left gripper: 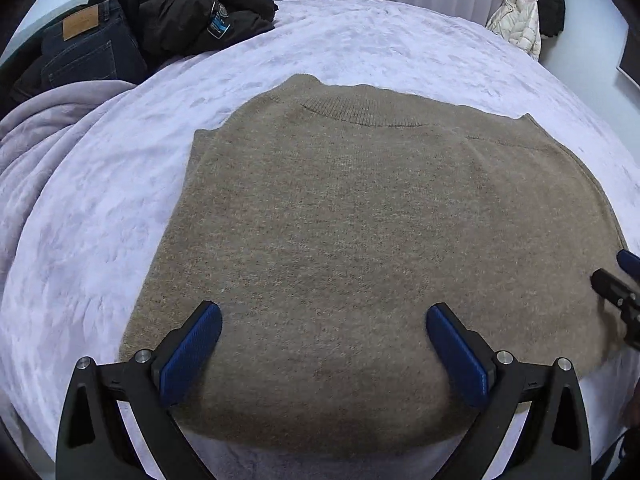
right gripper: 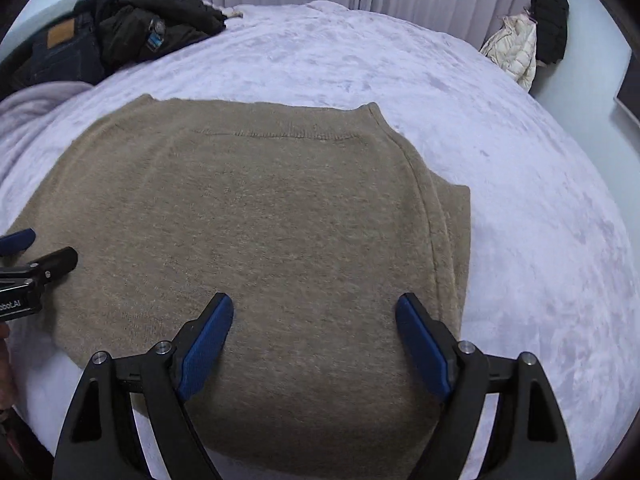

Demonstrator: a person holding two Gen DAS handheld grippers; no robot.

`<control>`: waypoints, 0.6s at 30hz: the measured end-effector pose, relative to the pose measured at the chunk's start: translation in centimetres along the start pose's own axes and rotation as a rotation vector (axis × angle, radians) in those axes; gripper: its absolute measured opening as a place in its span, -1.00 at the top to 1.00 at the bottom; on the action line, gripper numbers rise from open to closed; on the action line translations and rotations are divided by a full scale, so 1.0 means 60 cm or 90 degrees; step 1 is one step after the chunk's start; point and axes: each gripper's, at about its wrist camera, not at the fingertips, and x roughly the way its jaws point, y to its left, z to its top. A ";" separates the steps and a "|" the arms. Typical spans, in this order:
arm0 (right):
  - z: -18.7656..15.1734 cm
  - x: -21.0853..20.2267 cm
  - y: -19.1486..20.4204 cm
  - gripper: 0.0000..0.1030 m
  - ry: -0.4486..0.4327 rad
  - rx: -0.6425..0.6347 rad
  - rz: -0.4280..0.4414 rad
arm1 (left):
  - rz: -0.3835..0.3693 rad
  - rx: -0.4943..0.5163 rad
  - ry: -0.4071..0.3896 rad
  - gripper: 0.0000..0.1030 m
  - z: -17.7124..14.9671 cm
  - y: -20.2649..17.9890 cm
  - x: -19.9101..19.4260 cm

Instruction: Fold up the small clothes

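Observation:
A tan knit sweater (left gripper: 360,232) lies flat on the lavender bed cover, collar at the far side, sleeves folded in. It also shows in the right wrist view (right gripper: 256,232), with a folded layer along its right edge. My left gripper (left gripper: 324,320) is open and empty over the sweater's near left part. My right gripper (right gripper: 314,312) is open and empty over the near right part. The right gripper's tip shows at the right edge of the left wrist view (left gripper: 620,284); the left gripper's tip shows at the left edge of the right wrist view (right gripper: 36,256).
The lavender bed cover (left gripper: 360,40) spreads all around the sweater. Dark jeans (left gripper: 92,48) and a black jacket (left gripper: 192,12) are piled at the far left. A bunched lavender blanket (left gripper: 48,128) lies at the left. White and black coats (left gripper: 532,16) hang at the far right.

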 end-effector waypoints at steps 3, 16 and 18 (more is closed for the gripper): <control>-0.023 -0.014 -0.031 -0.67 -0.011 -0.001 0.013 | -0.013 -0.010 -0.001 -1.00 -0.016 0.027 -0.018; 0.070 -0.041 -0.051 -0.72 -0.068 0.008 0.005 | -0.039 -0.024 -0.062 -1.00 0.124 0.036 -0.031; 0.111 -0.005 -0.042 -0.72 -0.052 0.007 0.038 | -0.050 -0.033 -0.015 -1.00 0.154 0.029 0.019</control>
